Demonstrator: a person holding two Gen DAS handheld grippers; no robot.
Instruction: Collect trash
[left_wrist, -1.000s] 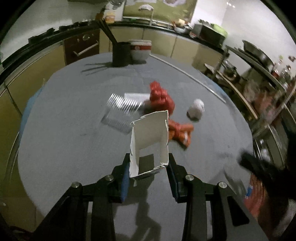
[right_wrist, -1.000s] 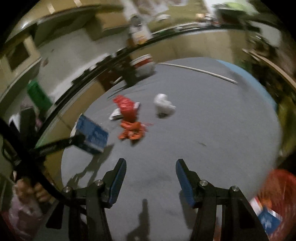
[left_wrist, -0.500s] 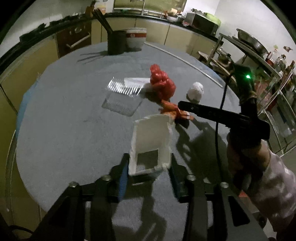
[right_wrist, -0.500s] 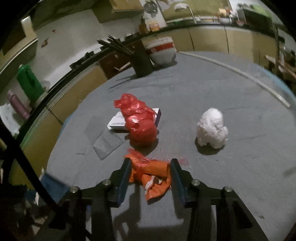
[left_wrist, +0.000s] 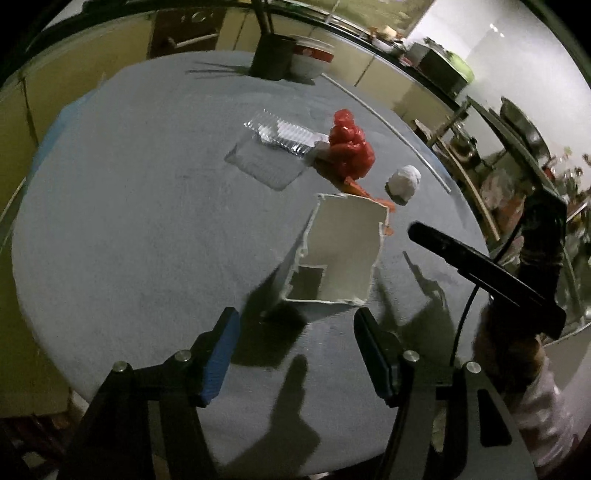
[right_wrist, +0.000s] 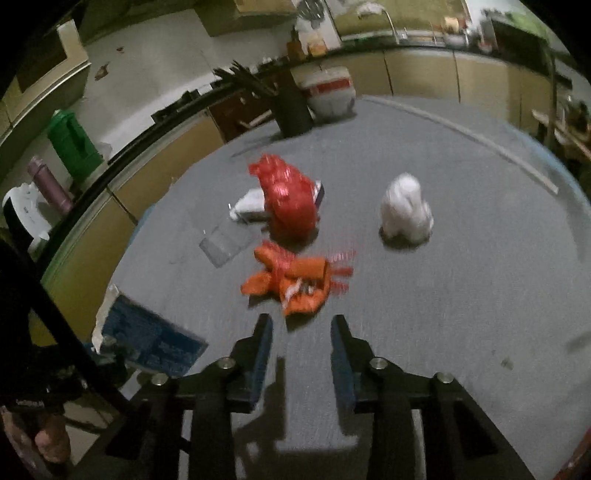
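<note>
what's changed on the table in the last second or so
The left gripper has let go of the carton: its jaws have just been opening and the carton now lies on the table ahead of them. The right gripper moved in to the orange wrapper, closed around it, then reopened; the wrapper lies just ahead. Red bag, white wad and clear tray stayed put.

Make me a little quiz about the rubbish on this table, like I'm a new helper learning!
1. True or false: the white paper ball touches the red plastic bag.
2. Which colour is the crumpled wrapper lying in front of the red plastic bag? A orange, B green, C blue.
3. What stands right beside the black utensil holder at the far side of the table?

Key
1. False: bare table shows between them.
2. A.
3. A white tub with a red band.
</note>
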